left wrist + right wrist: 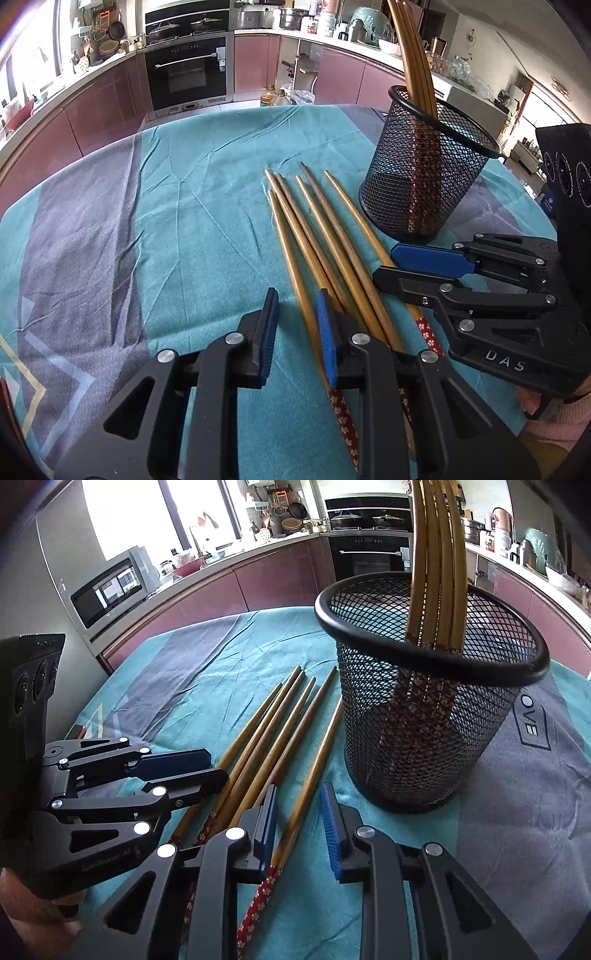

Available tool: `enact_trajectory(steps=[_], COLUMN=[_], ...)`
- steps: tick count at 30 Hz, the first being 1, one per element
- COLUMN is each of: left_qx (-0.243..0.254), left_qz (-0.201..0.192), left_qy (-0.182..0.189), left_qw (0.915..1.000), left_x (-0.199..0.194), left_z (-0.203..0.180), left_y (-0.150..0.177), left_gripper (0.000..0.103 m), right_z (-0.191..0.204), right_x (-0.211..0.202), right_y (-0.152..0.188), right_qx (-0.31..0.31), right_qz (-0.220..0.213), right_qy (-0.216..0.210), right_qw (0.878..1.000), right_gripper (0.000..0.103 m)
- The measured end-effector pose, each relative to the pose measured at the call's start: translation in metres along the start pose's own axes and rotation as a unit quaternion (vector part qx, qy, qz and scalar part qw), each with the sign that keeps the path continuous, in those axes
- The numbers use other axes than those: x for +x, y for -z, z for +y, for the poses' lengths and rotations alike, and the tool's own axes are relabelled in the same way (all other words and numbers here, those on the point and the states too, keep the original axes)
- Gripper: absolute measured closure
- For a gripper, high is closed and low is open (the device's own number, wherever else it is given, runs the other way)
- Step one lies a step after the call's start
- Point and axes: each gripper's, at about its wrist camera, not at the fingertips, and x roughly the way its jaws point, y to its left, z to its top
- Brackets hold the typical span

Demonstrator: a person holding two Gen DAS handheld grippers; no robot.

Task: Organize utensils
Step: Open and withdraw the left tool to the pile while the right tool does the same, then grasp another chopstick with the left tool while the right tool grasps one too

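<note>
Several bamboo chopsticks [325, 236] [273, 720] with red floral handle ends lie side by side on the cloth, tips pointing away. A black mesh cup [424, 177] [406, 757] stands upright just right of them, with more chopsticks [413, 55] [436, 554] leaning inside it. My left gripper [298, 295] [218, 765] is low over the handle ends. Its blue pads stand apart around the leftmost chopstick without pressing on it. My right gripper [300, 788] [384, 264] straddles the rightmost chopstick the same way, with a gap on both sides.
A teal and grey cloth [166, 184] covers the table, whose far edge is close behind the cup. Beyond it are pink kitchen cabinets, an oven [184, 70], a microwave [107, 590] and oil bottles [269, 96] on the floor. A hand [37, 904] holds the left gripper.
</note>
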Motion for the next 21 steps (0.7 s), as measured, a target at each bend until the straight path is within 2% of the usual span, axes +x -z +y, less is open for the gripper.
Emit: enact_trajectory(steps=[2,7,11,21], left_qx=[-0.003,-0.023,-0.036,-0.049], left_qz=[-0.001,-0.004,-0.008,-0.026], left_qy=[-0.001,0.005,0.009,0.024], left_qw=[1.0,0.9997,0.9993,0.9982], left_x=[0.001,0.002,-0.001,-0.022], left_z=[0.0,0.003,0.007,0.013], left_y=[-0.001,0.001,0.003,0.007], left_gripper=[0.084,0.093,0.095,0.095], right_z=[-0.003,-0.015,-0.021,-0.019], right_x=[0.0,-0.001,-0.005,-0.025], right_y=[0.0,0.001,0.004,0.007], right_qx=[0.007,0.038,0.059,0.055], right_qz=[-0.002,-0.005,-0.009,-0.026], right_qy=[0.001,-0.017,-0.028,-0.055], right_qw=[1.0,0.999,0.998,0.997], right_gripper=[0.089,0.095,0.096,0.097])
